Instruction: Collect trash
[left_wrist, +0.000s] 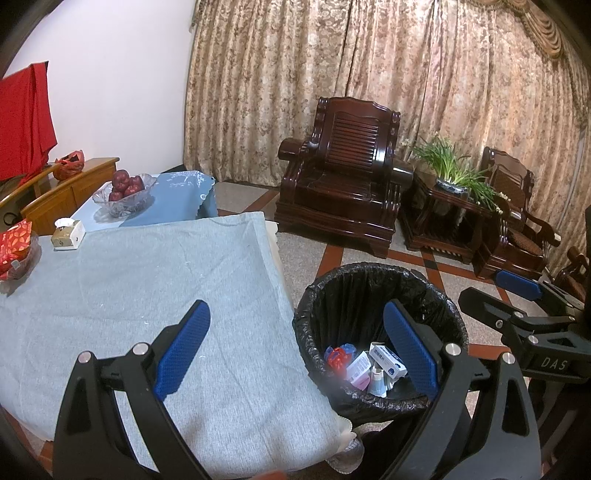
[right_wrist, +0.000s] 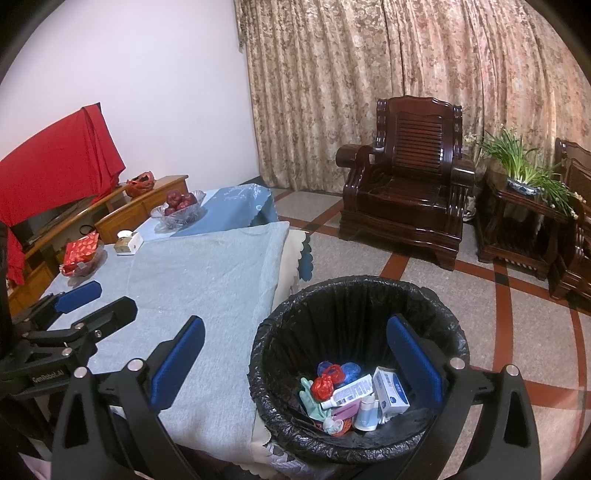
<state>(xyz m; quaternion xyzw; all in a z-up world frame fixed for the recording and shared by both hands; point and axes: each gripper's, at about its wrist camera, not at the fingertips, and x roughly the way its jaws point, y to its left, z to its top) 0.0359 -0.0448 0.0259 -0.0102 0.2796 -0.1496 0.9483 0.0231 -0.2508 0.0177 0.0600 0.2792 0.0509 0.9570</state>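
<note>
Right wrist view: both grippers, left gripper (right_wrist: 79, 302) and right gripper (right_wrist: 295, 358), hold their fingers wide and empty beside the bin (right_wrist: 280, 332); trash (right_wrist: 354, 398) lies inside. A careless swing could tip the bin.

Even indoor light, sharp focus, fisheye-bowed edges.

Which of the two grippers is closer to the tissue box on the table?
Left. The left gripper hangs over the table, on the tissue box side; the right gripper sits further away, by the trash bin.
</note>
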